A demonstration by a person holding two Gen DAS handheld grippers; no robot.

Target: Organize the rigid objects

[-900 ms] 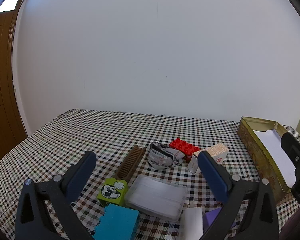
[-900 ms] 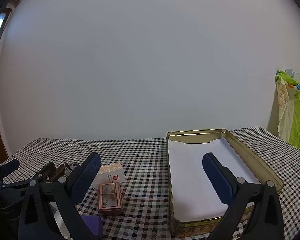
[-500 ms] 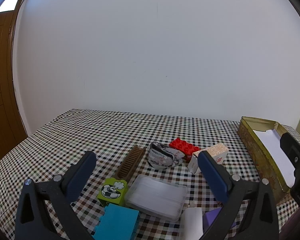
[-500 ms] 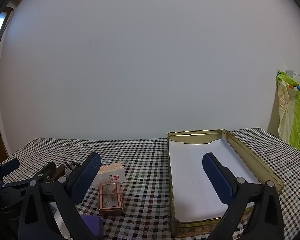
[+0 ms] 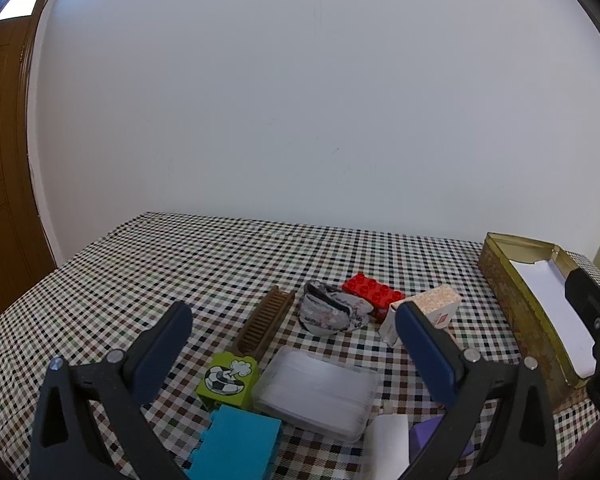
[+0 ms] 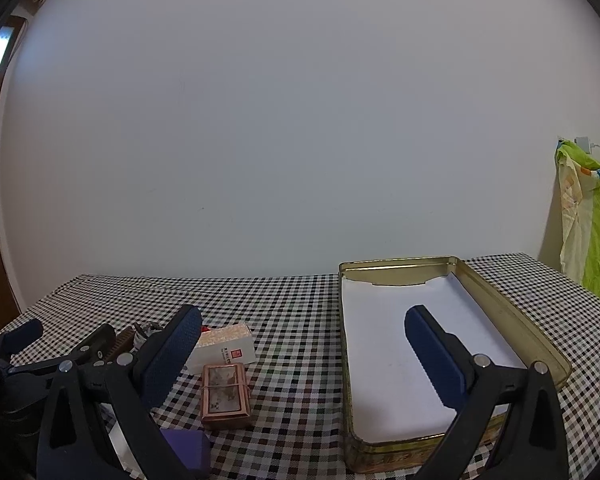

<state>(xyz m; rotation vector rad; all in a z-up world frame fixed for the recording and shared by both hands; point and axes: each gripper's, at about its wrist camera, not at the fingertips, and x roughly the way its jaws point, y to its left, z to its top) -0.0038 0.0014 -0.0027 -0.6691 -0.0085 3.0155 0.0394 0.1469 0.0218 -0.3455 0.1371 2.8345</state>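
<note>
The left hand-held gripper (image 5: 292, 344) is hovering with its two blue fingers spread wide apart, gripping nothing and touching nothing. Below the gap between them, a cluster of small things is lying on the checked desk (image 5: 140, 272): a green block (image 5: 227, 380) with a football picture, a clear flat plastic case (image 5: 316, 390) just to its right, and a blue block (image 5: 236, 446) at the near edge. A brown comb (image 5: 265, 326) is stretching away from the green block, and farther back a grey patterned pouch (image 5: 332, 313) is sitting against a red brick (image 5: 373, 293). A white carton (image 5: 424, 312) with a speckled top is lying to the right of the pouch, partly behind the gripper's right finger.

The right hand-held gripper (image 6: 302, 346) is likewise holding its fingers fully apart with nothing between them. Its right finger is hanging over a long gold tin (image 6: 516, 322), which is sitting on the right side of the desk with its lid off and a white lining inside; no contact is showing. A small copper-coloured box (image 6: 225, 394) is lying near the middle of the desk, just nearer than the white carton (image 6: 226, 346). A purple block (image 6: 188, 448) is resting at the near edge, partly behind the left finger. On the far right a green cloth (image 6: 596, 220) is hanging by the wall.
</note>
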